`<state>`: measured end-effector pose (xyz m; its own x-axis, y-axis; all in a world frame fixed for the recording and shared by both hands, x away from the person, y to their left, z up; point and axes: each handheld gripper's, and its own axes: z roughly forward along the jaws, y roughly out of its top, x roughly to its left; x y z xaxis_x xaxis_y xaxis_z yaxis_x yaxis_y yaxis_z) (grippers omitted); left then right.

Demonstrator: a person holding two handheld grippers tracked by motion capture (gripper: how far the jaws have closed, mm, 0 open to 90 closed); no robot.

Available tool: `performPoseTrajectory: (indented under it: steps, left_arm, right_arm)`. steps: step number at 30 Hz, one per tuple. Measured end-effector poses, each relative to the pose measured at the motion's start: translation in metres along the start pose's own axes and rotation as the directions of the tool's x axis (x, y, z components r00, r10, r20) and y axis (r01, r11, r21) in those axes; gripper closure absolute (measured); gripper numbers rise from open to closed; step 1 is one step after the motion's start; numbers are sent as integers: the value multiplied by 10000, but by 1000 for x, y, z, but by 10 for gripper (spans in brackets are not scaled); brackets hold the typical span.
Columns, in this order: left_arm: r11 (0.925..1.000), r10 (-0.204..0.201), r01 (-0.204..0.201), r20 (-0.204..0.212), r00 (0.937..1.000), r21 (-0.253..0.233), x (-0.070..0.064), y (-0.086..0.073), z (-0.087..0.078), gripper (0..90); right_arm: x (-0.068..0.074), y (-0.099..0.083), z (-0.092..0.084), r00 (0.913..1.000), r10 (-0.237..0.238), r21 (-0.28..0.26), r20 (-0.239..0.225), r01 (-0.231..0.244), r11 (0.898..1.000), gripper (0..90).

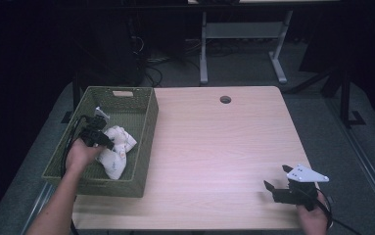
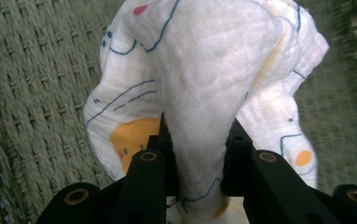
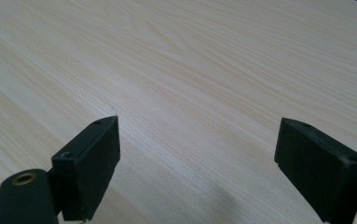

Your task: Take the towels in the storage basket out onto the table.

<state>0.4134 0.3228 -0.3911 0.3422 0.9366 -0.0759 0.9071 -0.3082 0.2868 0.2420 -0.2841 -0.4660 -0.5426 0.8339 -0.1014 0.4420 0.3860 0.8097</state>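
1. Black jaws of the left gripper (image 2: pixel 199 154) pinch a fold of the printed white cloth (image 2: pixel 204 79), inside the green woven basket (image 1: pixel 141 147).
2. Only a fold is caught, so the cloth may slip out.
3. Trailing cloth possibly snags the weave; blur hides it.
4. Right gripper (image 3: pixel 197 163) hovers with jaws apart above the table (image 3: pixel 190 56).

Left forearm (image 1: pixel 60 196) reaching in from the bottom edge, hand wrapped round the left gripper (image 1: pixel 107 143). Jaws closed on a fold of printed cloth (image 2: pixel 204 93), gripped between both pads. Right hand (image 1: pixel 313 218) low at the near right, holding the right gripper (image 1: pixel 276 177) level, jaws spread wide apart with nothing between them.
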Motion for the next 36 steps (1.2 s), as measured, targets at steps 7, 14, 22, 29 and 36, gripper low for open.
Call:
performPoseTrajectory:
  steps: [7,14,22,29,36]
  left_arm:
    - [9989,82,-47,731,9973,-473,1,-2,-13,741]
    - [9944,171,-42,1215,9924,-1056,-3,-1,-27,741]
    - [9889,161,79,1598,9870,-1487,0,-5,-39,740]
    - [9763,38,509,2518,9678,-2104,4,-9,-51,739]
    - [9668,277,439,2738,9614,-2517,2,-9,-65,739]
  right_arm:
    - [0,0,0,10000,38,-3,3,-38,10000,137]
    - [0,-1,0,10000,52,35,48,-52,10000,137]
    - [0,-1,-1,9999,68,-63,92,-68,10000,137]
    - [0,-1,-1,9999,59,-29,110,-58,10000,137]
    - [0,-1,-1,9999,69,-27,119,-69,10000,137]
